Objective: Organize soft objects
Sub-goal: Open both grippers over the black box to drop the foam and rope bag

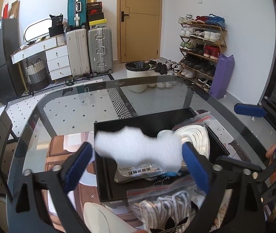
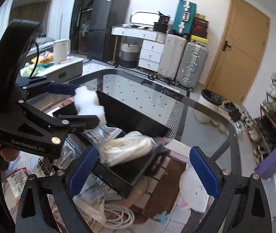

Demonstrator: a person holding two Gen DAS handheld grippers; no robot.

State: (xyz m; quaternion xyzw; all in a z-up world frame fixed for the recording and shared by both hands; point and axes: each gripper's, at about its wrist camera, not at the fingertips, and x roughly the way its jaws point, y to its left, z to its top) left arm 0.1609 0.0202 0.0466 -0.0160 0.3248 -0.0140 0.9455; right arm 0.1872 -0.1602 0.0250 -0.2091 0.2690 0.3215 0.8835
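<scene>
Over black box (image 1: 106, 174) | both grippers wide, empty; white foam (image 1: 138, 147) betw left gripper (image 1: 136, 163); "GenRobot.AI"

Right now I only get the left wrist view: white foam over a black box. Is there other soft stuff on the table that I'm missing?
Observer: Yes, a white plush toy lies beside the black box.
Operator: Is the other tool carrying anything?
Observer: No, the right gripper has its jaws wide open and empty.
Operator: Anything else loose?
Observer: A coil of white cord lies on the table close to that gripper.
</scene>
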